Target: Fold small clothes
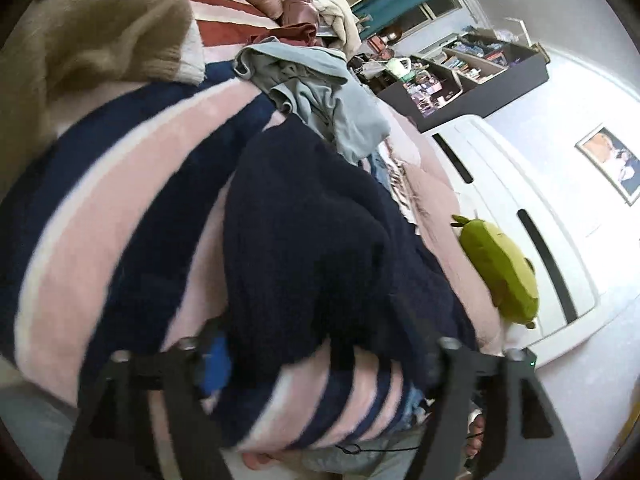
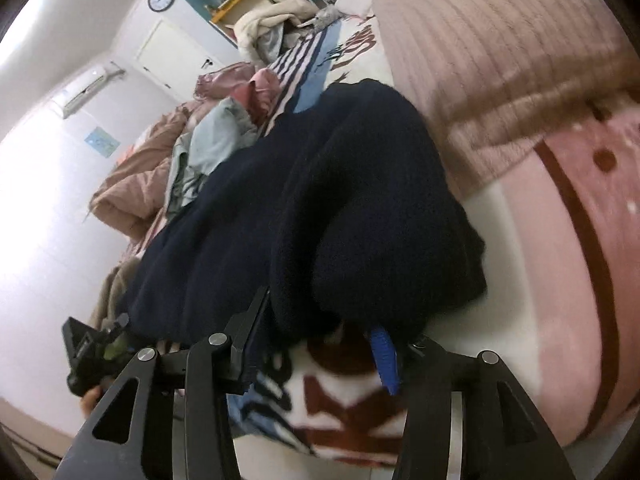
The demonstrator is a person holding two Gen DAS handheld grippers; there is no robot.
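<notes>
Left wrist view: dark navy knitted garment (image 1: 320, 240) lies bunched on the pink, white and navy striped blanket (image 1: 120, 208) covering the bed; left gripper (image 1: 320, 364) has its two black fingers spread wide, one at each side of the garment's near hem, nothing pinched between them; the blue pad on the left finger (image 1: 216, 364) sits just at the hem's edge, whether touching I cannot tell; likely positioned like this to take a corner of the hem for a fold.

Right wrist view: same navy knit (image 2: 320, 208) is doubled over on itself into a thick roll nearest the camera, so a first fold looks partly made or the cloth is just crumpled, hard to say; right gripper (image 2: 320, 344) also stands apart, the roll's near edge hanging between and just beyond the fingertips; blue pad (image 2: 386, 360) shows under the cloth edge, the opposite finger beside the roll's left side; not clamped as far as I can see; blurred edges.

Relative to the navy knit: crumpled pale grey-blue garment (image 1: 312, 92) just behind it, probably waiting its turn; tan knitted sweater (image 1: 92, 40) left of it, well apart; green plush toy (image 1: 500, 268) to its right by the bed edge; ribbed dusty-pink quilt (image 2: 500, 60) right of it in the right view.
</notes>
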